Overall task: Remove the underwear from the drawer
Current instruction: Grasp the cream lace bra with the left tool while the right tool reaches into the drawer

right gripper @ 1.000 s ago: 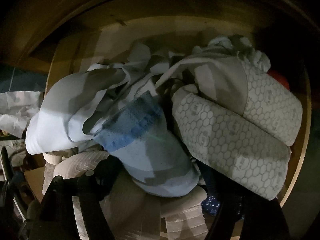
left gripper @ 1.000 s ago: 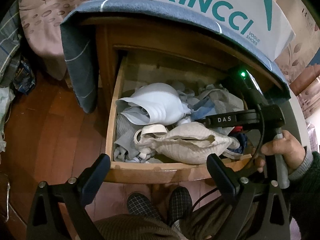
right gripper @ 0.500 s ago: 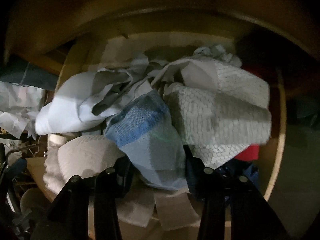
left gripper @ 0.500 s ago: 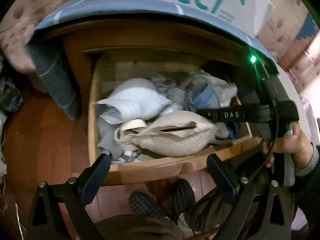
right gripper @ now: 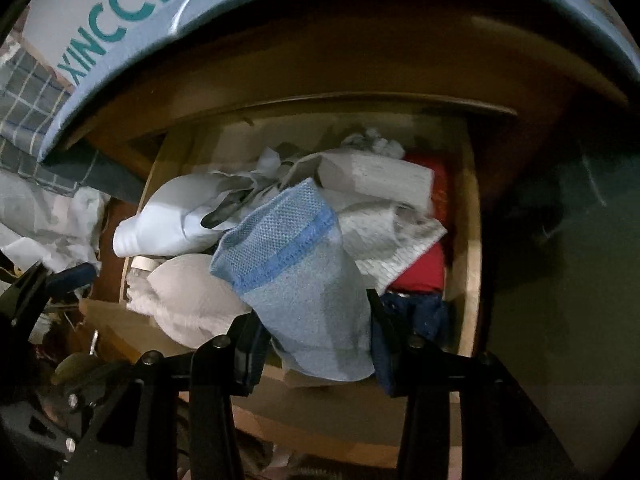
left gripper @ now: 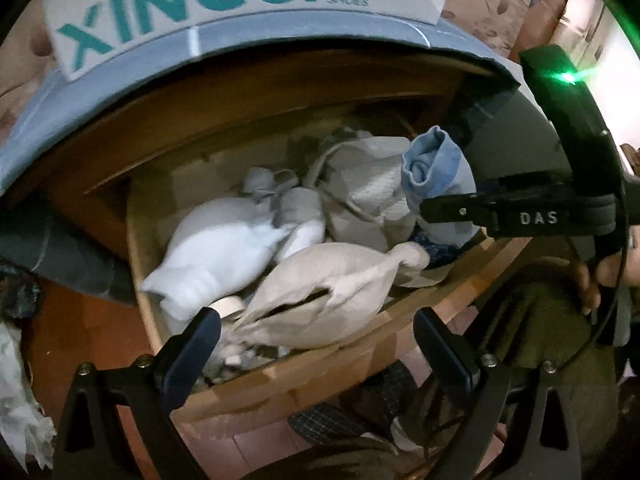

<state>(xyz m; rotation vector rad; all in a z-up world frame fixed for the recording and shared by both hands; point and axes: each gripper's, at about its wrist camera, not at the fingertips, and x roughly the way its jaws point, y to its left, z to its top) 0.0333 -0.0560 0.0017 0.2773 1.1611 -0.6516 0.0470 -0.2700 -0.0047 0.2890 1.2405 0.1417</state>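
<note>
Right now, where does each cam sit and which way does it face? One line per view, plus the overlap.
Left wrist: on the left gripper, angled steeply down at the open drawer; shows its own open fingers, the right gripper's body, the right hand, slippered feet.
Right wrist: on the right gripper, pointing down into the drawer; shows its fingers clamped on the blue underwear.
Shared: drawer, blue underwear, white garment, beige garment, XINCCI shoebox.

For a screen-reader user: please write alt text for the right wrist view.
The right gripper pinches a light blue garment lifted above an open wooden drawer full of white, grey, red and navy clothing. A box printed XINCCI sits on the blue cloth above.
</note>
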